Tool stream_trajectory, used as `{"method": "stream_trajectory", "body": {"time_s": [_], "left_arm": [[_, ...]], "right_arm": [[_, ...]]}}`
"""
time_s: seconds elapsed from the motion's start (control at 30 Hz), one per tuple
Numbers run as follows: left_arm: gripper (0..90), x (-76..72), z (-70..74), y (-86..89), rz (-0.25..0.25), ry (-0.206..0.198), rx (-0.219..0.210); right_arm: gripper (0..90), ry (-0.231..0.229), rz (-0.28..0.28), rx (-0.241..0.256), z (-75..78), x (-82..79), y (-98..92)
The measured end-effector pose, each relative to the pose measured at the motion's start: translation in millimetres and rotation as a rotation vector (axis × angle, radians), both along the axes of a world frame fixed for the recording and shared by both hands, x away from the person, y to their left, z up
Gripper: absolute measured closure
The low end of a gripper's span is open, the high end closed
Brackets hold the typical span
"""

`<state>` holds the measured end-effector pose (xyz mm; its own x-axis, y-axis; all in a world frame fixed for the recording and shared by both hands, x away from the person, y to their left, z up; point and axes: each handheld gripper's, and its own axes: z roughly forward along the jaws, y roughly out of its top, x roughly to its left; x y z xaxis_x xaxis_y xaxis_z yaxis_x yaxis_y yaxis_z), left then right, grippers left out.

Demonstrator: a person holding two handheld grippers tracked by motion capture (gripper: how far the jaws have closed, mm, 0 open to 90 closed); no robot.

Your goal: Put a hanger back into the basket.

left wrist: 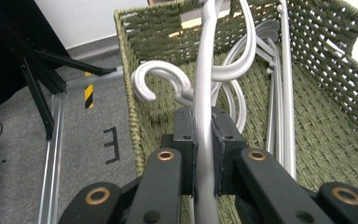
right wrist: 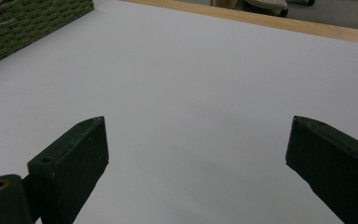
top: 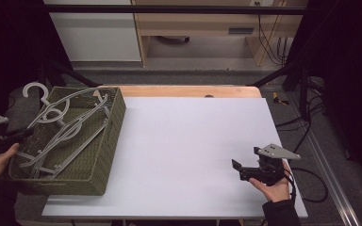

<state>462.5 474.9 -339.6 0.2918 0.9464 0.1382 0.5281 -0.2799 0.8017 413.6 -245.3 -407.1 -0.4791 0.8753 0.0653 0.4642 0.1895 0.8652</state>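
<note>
Jaws of my left gripper [left wrist: 204, 140] pinch grey hanger [left wrist: 203, 88] at near end of green basket [left wrist: 335, 116]. More hangers [top: 70, 127] lie inside basket. My right gripper [top: 239, 170], well right of basket, jaws spread over white table [top: 184, 141].

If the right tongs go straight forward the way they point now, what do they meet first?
Probably nothing soon: ahead of the open right tongs lies bare white table. The green basket sits off to one side.

White table top [top: 188, 150] with wooden far edge [top: 188, 91]; grey floor [top: 179, 75] beyond; pale cabinet [top: 96, 35] and wooden desk [top: 207, 23] behind; black frame struts [top: 169, 9]; dark surroundings, cables [top: 268, 42] at right.
</note>
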Motion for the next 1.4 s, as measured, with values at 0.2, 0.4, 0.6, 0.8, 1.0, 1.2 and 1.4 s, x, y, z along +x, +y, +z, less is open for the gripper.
{"method": "stream_trajectory", "body": {"time_s": [0.2, 0.4, 0.6, 0.8, 1.0, 1.2, 1.4], "left_arm": [[82.4, 4.2, -6.2, -8.5, -0.002, 0.021, 0.018], [82.4, 9.3, -21.1, -18.9, 0.013, 0.053, 0.011], [82.1, 12.9, -29.6, -16.0, 0.009, 0.126, -0.012], [81.2, 20.1, -33.3, -19.0, 0.031, 0.216, 0.033], [74.6, 25.9, -39.1, -26.6, 0.041, 0.272, 0.115], [76.2, 27.6, -41.1, -28.5, 0.066, 0.283, 0.151], [80.8, 28.4, -42.8, -30.0, 0.076, 0.285, 0.191]], "right_arm": [[6.1, 0.005, 0.000, -0.004, -0.5, 0.3, 1.0], [6.0, 0.004, -0.001, -0.004, -0.2, 0.0, 0.6], [5.9, 0.008, 0.006, -0.013, -1.0, 0.5, 1.8], [5.9, 0.006, -0.002, -0.005, -0.1, -0.2, 0.9], [5.9, 0.003, 0.007, -0.010, 0.1, -0.1, 1.0], [5.9, 0.002, 0.003, -0.009, 0.3, -0.4, 1.0], [5.9, 0.003, 0.004, -0.007, 0.6, -0.8, 1.1]]}}
